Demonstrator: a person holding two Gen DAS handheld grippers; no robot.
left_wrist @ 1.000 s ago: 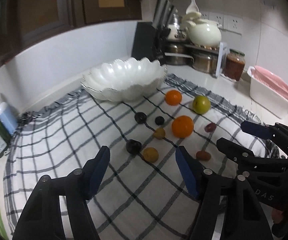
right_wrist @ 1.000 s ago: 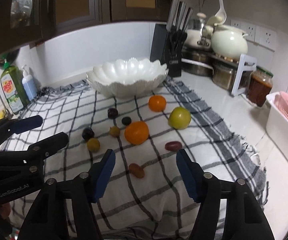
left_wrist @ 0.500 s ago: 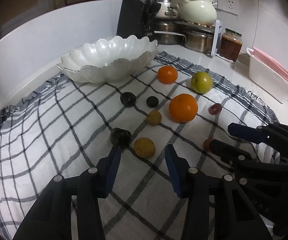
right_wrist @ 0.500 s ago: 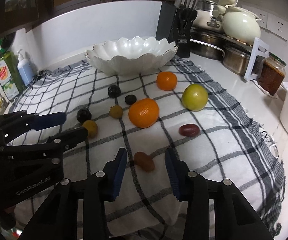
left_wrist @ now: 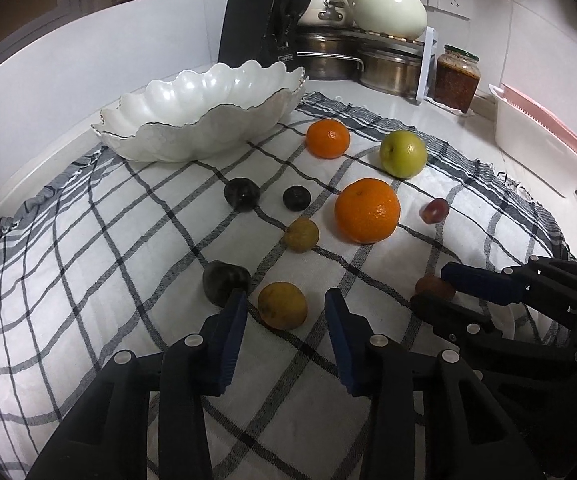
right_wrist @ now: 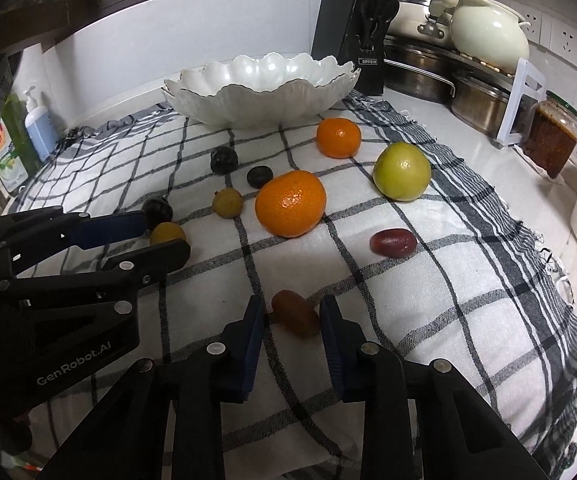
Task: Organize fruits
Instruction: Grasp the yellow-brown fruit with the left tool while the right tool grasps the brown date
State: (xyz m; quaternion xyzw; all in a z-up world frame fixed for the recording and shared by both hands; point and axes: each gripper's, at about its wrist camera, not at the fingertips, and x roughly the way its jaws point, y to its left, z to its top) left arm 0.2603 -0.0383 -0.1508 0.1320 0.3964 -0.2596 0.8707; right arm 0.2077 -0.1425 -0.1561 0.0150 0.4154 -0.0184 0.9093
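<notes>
Partly hidden, reddish-brown fruit (right_wrist: pixel 294 313) sits between right claw (right_wrist: pixel 291 316) pads (closing).

Ten pieces of fruit are counted on the one checked cloth (right_wrist: pixel 428 320): two oranges, a larger (right_wrist: pixel 290 203) and a smaller (right_wrist: pixel 338 137); one green apple (right_wrist: pixel 402 170); three dark plums (right_wrist: pixel 223 160) (right_wrist: pixel 258 176) (right_wrist: pixel 157 208); two small yellow-brown fruits (right_wrist: pixel 228 202) (right_wrist: pixel 167 233); one reddish-purple oval fruit (right_wrist: pixel 393 242); and one reddish-brown oval fruit (right_wrist: pixel 295 313). One white scalloped bowl (right_wrist: pixel 260 92) is seen. Behind it are counted one knife block (right_wrist: pixel 362 40), one cream ceramic pot (right_wrist: pixel 488 38), one jar of red paste (right_wrist: pixel 550 138) and two bottles, one green (right_wrist: pixel 12 140) and one blue with a pump (right_wrist: pixel 39 128). Two grippers are counted, a left (left_wrist: pixel 284 320) and a right (right_wrist: pixel 291 318).
</notes>
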